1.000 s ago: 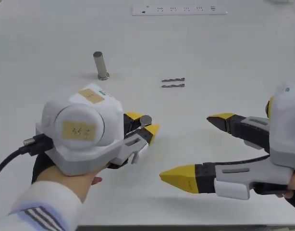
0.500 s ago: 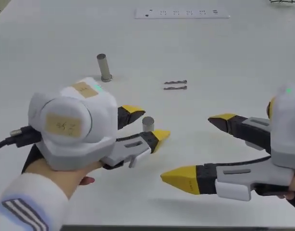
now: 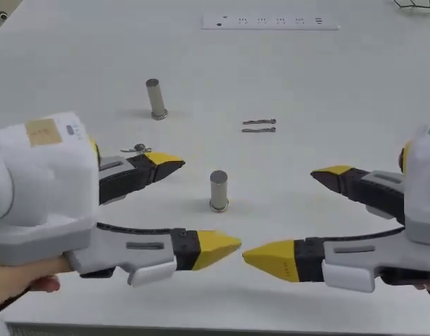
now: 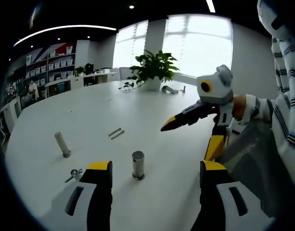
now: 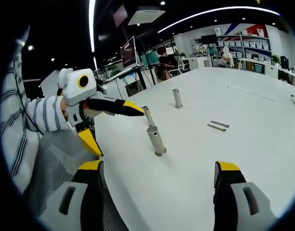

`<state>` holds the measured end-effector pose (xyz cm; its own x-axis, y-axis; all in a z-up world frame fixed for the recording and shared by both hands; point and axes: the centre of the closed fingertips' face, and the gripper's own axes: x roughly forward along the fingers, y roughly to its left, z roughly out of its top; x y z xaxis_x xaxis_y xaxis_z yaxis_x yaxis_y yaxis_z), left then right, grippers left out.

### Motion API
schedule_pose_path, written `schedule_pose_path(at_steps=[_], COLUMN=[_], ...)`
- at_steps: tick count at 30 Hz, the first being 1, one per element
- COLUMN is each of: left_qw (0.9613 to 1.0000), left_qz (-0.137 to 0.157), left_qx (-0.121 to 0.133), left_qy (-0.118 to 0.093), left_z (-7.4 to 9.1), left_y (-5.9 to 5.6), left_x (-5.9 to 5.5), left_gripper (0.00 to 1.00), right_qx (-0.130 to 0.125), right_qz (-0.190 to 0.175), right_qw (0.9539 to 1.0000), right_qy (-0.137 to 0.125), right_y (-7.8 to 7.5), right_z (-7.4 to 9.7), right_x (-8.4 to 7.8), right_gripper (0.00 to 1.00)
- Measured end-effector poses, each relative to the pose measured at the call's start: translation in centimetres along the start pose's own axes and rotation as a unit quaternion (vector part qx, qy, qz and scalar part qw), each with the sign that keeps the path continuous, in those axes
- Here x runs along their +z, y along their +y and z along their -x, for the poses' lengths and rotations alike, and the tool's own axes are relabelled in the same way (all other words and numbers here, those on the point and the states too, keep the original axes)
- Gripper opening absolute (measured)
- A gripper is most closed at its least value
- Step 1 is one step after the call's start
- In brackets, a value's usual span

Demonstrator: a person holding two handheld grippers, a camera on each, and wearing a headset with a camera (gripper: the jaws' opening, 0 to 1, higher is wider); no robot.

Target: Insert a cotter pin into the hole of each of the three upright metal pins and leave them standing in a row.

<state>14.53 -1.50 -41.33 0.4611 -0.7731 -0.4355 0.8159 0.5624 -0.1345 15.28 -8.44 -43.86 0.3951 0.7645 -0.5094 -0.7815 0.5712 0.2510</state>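
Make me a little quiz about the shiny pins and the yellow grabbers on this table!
1. True or false: the left gripper and the right gripper are both open.
2. How many loose cotter pins lie side by side on the table? A one, B two, C four.
3. Fill in: the metal pin nearest the grippers stands ___, held by neither.
Key: 1 true; 2 B; 3 upright.

Silver-grey metal pins (image 3: 218,190), white table (image 3: 320,77), dark-and-white striped sleeve (image 4: 286,57), green plant (image 4: 154,67)
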Motion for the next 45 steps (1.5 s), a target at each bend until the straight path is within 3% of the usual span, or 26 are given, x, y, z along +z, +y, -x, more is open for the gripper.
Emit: schedule_pose_path(at_steps=[4, 12, 15, 17, 20, 24, 27, 28, 32, 36, 38, 40, 43, 45], left_qw=[0.9998, 0.9986, 0.9978, 0.9978, 0.9975, 0.9971, 0.9965, 0.9962, 0.9957, 0.9948, 0.9944, 0.9944, 0.9943, 0.9941], left_qz=[0.019, 0.05, 0.061, 0.062, 0.063, 0.056, 0.061, 0.065, 0.072, 0.077, 0.085, 0.084, 0.082, 0.083], left_qx=[-0.004, 0.013, 0.026, 0.025, 0.031, 0.051, 0.056, 0.056, 0.057, 0.066, 0.063, 0.064, 0.069, 0.07], left_qy=[-0.009, 0.009, 0.001, 0.0, 0.001, 0.009, 0.011, 0.011, 0.009, 0.002, -0.004, -0.003, 0.0, -0.005], left_z=[0.9, 2.2, 2.7, 2.9, 3.1, 3.5, 3.8, 4.0, 4.2, 4.6, 4.7, 4.8, 5.2, 5.4], left_y=[-0.3, 0.1, 0.5, 0.5, 0.7, 1.3, 1.4, 1.3, 1.2, 1.4, 1.3, 1.3, 1.4, 1.3], left_x=[-0.2, -2.0, -1.9, -1.8, -1.9, -2.4, -2.7, -2.8, -3.1, -3.2, -3.2, -3.3, -3.4, -3.3], left_gripper=[0.85, 0.99, 0.99, 0.99, 0.99, 0.99, 0.99, 0.99, 0.99, 0.94, 0.94, 0.93, 0.92, 0.92], right_qx=[-0.003, -0.017, -0.013, 0.005, 0.008, 0.004, 0.008, 0.014, 0.036, 0.034, 0.038, 0.041, 0.051, 0.06], right_qz=[0.004, 0.016, 0.026, 0.047, 0.075, 0.161, 0.191, 0.208, 0.232, 0.285, 0.294, 0.326, 0.337, 0.335], right_qw=[1.0, 0.9996, 0.9993, 0.9982, 0.996, 0.9832, 0.9761, 0.9716, 0.9632, 0.9435, 0.9375, 0.9226, 0.9148, 0.9142], right_qy=[0.003, 0.013, 0.023, 0.035, 0.047, 0.087, 0.103, 0.113, 0.132, 0.165, 0.182, 0.201, 0.216, 0.219], right_y=[-0.3, -1.8, -2.1, -2.0, -2.5, -3.9, -4.5, -4.7, -5.2, -6.4, -6.7, -7.5, -8.0, -8.4], right_z=[0.3, 1.1, 1.2, 1.1, 0.8, 0.2, -0.5, -0.8, -2.0, -2.9, -3.3, -3.9, -4.9, -5.6], right_x=[0.1, 0.5, 0.7, 1.0, 1.7, 2.5, 3.1, 3.3, 4.3, 4.8, 4.7, 4.8, 4.8, 4.9], right_gripper=[0.94, 0.93, 0.91, 0.87, 0.83, 0.75, 0.67, 0.63, 0.53, 0.43, 0.4, 0.36, 0.32, 0.29])
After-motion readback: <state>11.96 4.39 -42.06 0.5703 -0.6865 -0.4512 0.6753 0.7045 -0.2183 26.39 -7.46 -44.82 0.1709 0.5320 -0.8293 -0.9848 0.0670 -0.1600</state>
